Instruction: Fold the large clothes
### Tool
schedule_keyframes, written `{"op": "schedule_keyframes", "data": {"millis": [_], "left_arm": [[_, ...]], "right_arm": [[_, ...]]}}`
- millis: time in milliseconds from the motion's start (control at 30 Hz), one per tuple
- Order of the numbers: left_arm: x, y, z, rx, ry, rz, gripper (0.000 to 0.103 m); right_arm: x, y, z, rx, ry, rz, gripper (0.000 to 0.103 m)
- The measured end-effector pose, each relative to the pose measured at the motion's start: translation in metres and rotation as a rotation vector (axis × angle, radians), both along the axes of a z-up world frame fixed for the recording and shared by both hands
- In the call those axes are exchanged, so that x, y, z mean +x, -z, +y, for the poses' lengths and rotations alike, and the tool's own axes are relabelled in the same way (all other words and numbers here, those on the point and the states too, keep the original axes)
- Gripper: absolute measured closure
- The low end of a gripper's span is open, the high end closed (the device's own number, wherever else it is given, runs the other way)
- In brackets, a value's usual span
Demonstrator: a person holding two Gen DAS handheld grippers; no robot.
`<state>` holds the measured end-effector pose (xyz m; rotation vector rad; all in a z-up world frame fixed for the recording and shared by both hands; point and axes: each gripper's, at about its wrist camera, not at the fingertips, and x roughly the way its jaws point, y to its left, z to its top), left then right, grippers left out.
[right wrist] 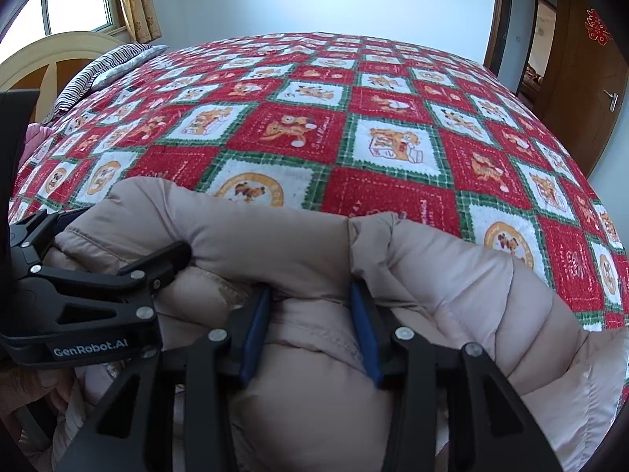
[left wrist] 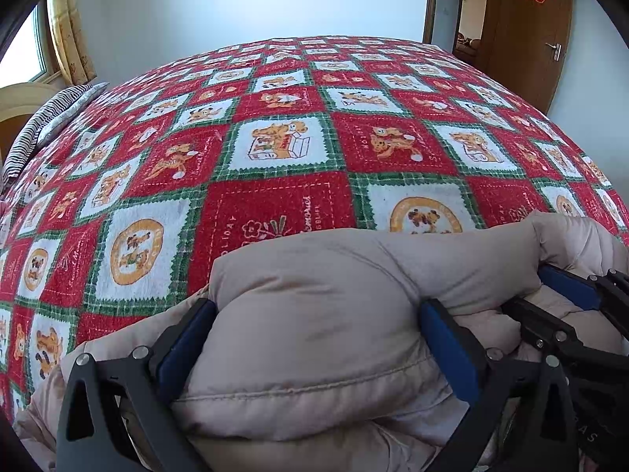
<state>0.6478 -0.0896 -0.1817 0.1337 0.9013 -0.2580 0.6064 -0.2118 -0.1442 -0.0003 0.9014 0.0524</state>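
A bed spread with a red, white and green checked blanket (left wrist: 275, 149) fills most of both views, running from the lower edge up to the pale wall at the top, with a striped pillow (left wrist: 43, 126) at the left edge and a brown door (left wrist: 526, 31) at the upper right. The task's thing, a puffy beige padded jacket (left wrist: 314, 314), lies bunched along the bottom of both frames on the near part of the blanket, its quilted bulk swelling toward the lower right in the right wrist view. The left gripper (left wrist: 318, 322) sits at the bottom centre of its own view with its jaws spread as wide as they go around a thick roll of the jacket — whether the blue pads press it or merely flank it I cannot tell for sure, though the cloth bulges between them. The right gripper (right wrist: 310, 310) sits at the bottom centre of its view, jaws about half closed and pinching a fold of the same jacket between the blue pads; the left gripper shows beside it at the left edge. The step in hand looks like gathering a thick fold to lay it over. To do it well, both grips should take the same layers at the same edge, lift together and carry the fold flat — padded cloth springs back, so press it down before letting go.
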Motion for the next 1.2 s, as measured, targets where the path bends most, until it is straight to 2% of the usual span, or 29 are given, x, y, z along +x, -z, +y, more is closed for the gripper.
{"op": "schedule_keyframes", "data": {"millis": [1033, 1133, 1200], "left_arm": [[0.003, 0.003, -0.003, 0.029, 0.003, 0.004, 0.0], [0.007, -0.013, 0.0, 0.015, 0.035, 0.038, 0.001], [-0.004, -0.038, 0.011, -0.004, 0.033, 0.008, 0.001]], "right_arm": [[0.006, 0.001, 0.004, -0.034, -0.004, 0.026, 0.058], [0.009, -0.011, 0.002, -0.05, -0.035, 0.075, 0.057], [-0.002, -0.032, -0.005, -0.039, -0.017, 0.049, 0.052]]}}
